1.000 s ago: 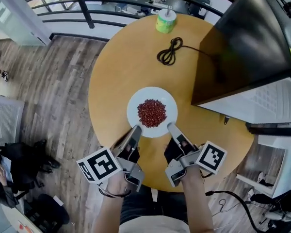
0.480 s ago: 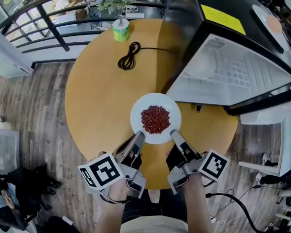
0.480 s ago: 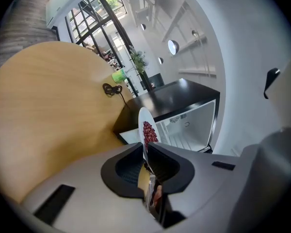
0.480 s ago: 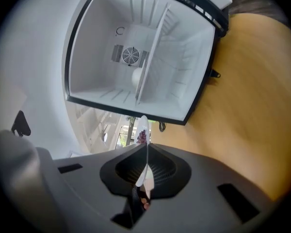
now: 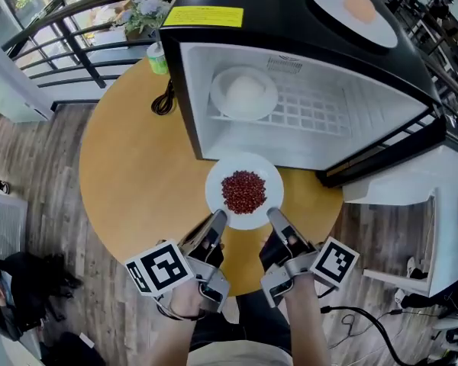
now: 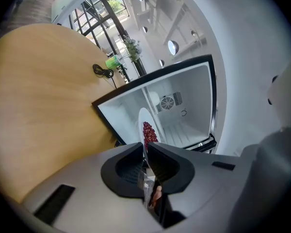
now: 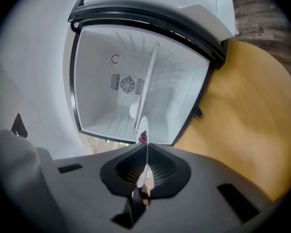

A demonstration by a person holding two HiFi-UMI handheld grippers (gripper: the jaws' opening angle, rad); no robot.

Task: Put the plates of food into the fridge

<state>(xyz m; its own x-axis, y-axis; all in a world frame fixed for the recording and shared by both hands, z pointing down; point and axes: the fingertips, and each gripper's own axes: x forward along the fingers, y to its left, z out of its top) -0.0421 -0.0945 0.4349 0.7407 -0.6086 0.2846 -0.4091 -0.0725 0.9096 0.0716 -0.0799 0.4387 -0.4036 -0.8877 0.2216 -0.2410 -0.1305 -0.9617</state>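
A white plate of red beans [image 5: 244,191] hangs over the round wooden table [image 5: 130,174], just in front of the open black fridge [image 5: 290,120]. My left gripper [image 5: 219,220] is shut on the plate's near left rim. On the near right rim my right gripper [image 5: 272,217] is shut as well. In the left gripper view the plate [image 6: 144,125] stands edge-on between the closed jaws of the gripper [image 6: 146,152]. The right gripper view shows the thin rim [image 7: 144,130] pinched by that gripper [image 7: 146,152]. Another white plate of pale food [image 5: 244,91] sits on the fridge's wire shelf.
The fridge door [image 5: 397,147] swings open to the right. On the fridge top lies a plate [image 5: 356,10] with something orange. A coiled black cable [image 5: 163,99] and a green cup [image 5: 158,58] sit on the table's far left. Railing and wood floor surround the table.
Both grippers have carried the bean plate across the table toward the fridge. The fridge's open inside and its shelf plate now sit straight ahead of the plate.
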